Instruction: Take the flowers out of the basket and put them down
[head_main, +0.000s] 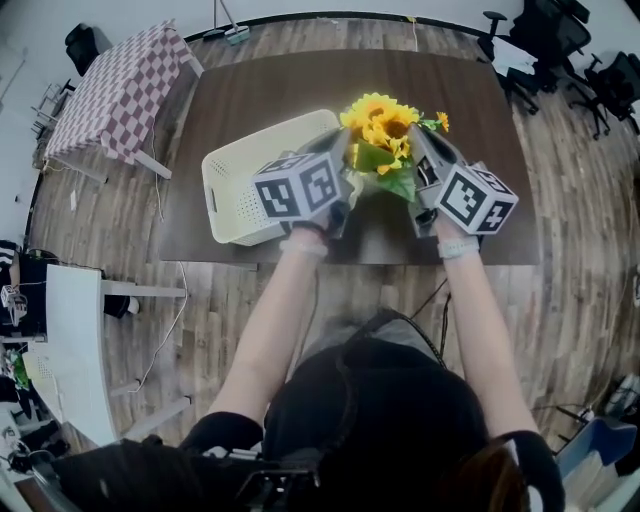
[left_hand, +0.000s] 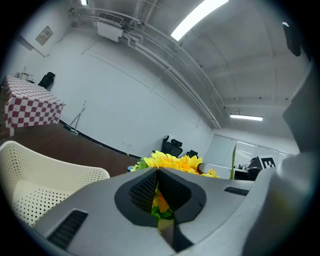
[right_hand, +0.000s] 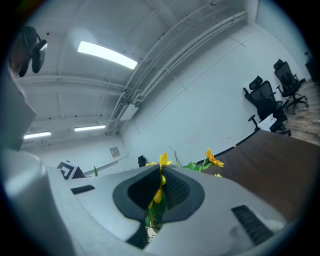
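While both our hands reach forward over the brown tabletop (head_main: 280, 85), the left tool (head_main: 346, 150) and the right tool (head_main: 418, 148) meet on one bunch of flowers (head_main: 383, 125) from either side. Each tool's jaws are drawn tight together on the bunch. In the left gripper view the dark ribbed pads (left_hand: 142, 190) pinch yellow petals and a bit of green leaf in the thin slit between them, and more yellow blossoms rise just beyond the tips. In the right gripper view the pads clamp a green stem with yellow buds in the same way, and a small orange-yellow blossom stands out to the right past the tips.

From the head view, the flowers sit between the two tools, their sunflower heads on top and green leaves hanging below. They lie outside the cream perforated basket (head_main: 225, 165), just beside its right end and over bare tabletop. Whether the foot of the bunch touches the tabletop we cannot tell.

The basket stands on the tabletop to the left of the flowers, partly covered by the marker cube of the left tool. Well apart, at the upper left, stands a table under a red-and-white checked cloth (head_main: 120, 85), and black office chairs (head_main: 560, 40) stand on the wooden floor (head_main: 580, 250) at the upper right.
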